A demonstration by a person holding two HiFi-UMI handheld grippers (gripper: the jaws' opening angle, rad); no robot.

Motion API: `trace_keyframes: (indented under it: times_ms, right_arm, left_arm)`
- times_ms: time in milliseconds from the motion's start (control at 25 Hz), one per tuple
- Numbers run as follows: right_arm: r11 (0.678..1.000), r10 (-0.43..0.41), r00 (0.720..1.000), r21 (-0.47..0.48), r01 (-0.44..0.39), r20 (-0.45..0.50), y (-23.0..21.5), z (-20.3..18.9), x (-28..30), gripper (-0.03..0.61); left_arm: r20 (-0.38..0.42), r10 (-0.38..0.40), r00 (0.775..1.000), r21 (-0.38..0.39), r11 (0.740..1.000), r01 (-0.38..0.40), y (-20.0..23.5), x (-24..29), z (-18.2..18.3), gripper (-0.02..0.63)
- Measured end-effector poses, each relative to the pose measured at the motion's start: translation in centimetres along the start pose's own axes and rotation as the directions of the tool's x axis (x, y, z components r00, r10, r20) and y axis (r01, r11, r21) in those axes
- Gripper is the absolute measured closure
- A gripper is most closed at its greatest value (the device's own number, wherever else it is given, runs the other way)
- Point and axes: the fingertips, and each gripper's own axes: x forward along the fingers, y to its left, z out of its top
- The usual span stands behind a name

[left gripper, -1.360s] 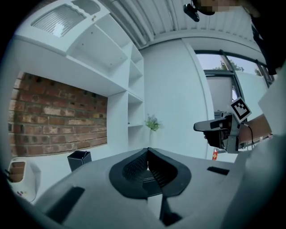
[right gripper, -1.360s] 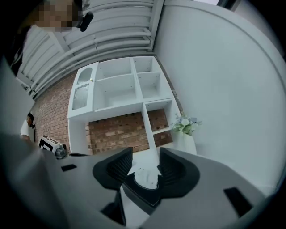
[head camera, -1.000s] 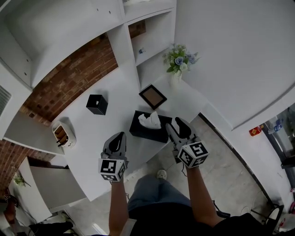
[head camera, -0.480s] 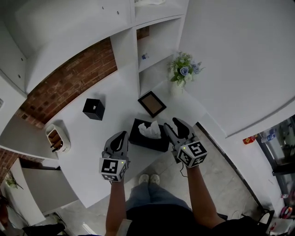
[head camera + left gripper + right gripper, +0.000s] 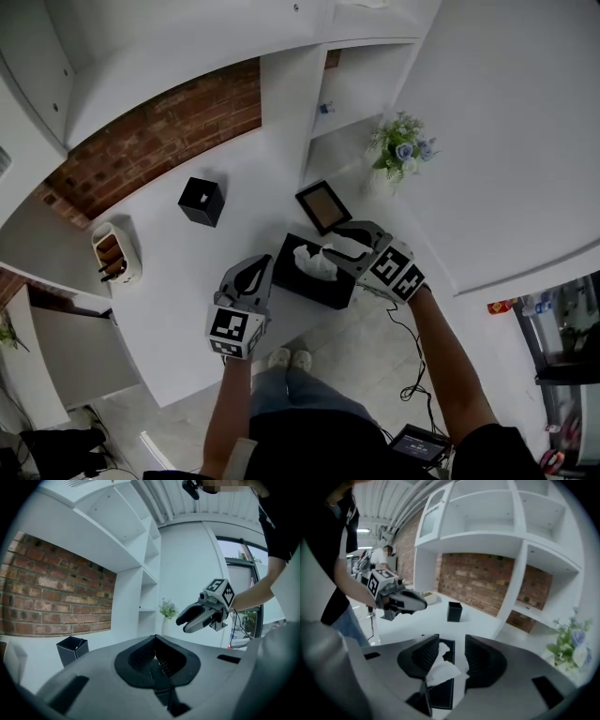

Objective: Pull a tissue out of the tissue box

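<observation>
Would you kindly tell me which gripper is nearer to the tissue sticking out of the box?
Right. The right gripper has the tissue between its open jaws, above the tissue box; the left gripper, shut, sits off to the box's side.

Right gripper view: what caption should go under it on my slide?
Right gripper, jaws apart, lined up on the crumpled white tissue poking from the black rectangular tissue box.

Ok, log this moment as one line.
right tool: open, astride tissue | left tool: shut, empty, near tissue box | tissue: not yet pulled
</observation>
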Motion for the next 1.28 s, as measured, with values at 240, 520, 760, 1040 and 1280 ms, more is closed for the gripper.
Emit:
trace_keyframes:
  times_ms: [240, 520, 760, 1040, 1280]
  right_arm:
    - [0.961, 0.176, 0.94, -0.154, -0.228, -0.293, 2.9, -4.4, 4.0, 0.411]
    - [0.928, 0.206, 0.872, -0.194, -0.319, -0.445, 4.3, -7.7, 6.0, 0.413]
    - [0.926, 0.157, 0.867, -0.234, -0.296, -0.473, 4.5, -8.6, 6.7, 0.513]
    - [0.939, 0.099, 0.88, -0.248, -0.238, -0.465, 4.2, -8.7, 6.7, 0.58]
    - [0.956, 0.056, 0.897, -0.237, -0.175, -0.438, 3.0, -8.1, 6.2, 0.58]
  left_arm:
    - [-0.015, -0.003, 1.0, -0.003, 1.0, 0.003, 0.0, -0.2, -0.4, 0.604]
    - [-0.028, 0.014, 1.0, -0.015, 1.0, -0.014, 0.6, -0.8, -1.1, 0.604]
    - [-0.031, 0.022, 0.999, -0.021, 1.0, -0.023, 0.8, -1.0, -1.4, 0.604]
    - [-0.029, 0.012, 1.0, -0.018, 1.0, -0.013, 0.5, -0.9, -1.2, 0.604]
    - [-0.035, 0.007, 0.999, -0.02, 1.0, -0.007, 0.5, -0.8, -1.4, 0.604]
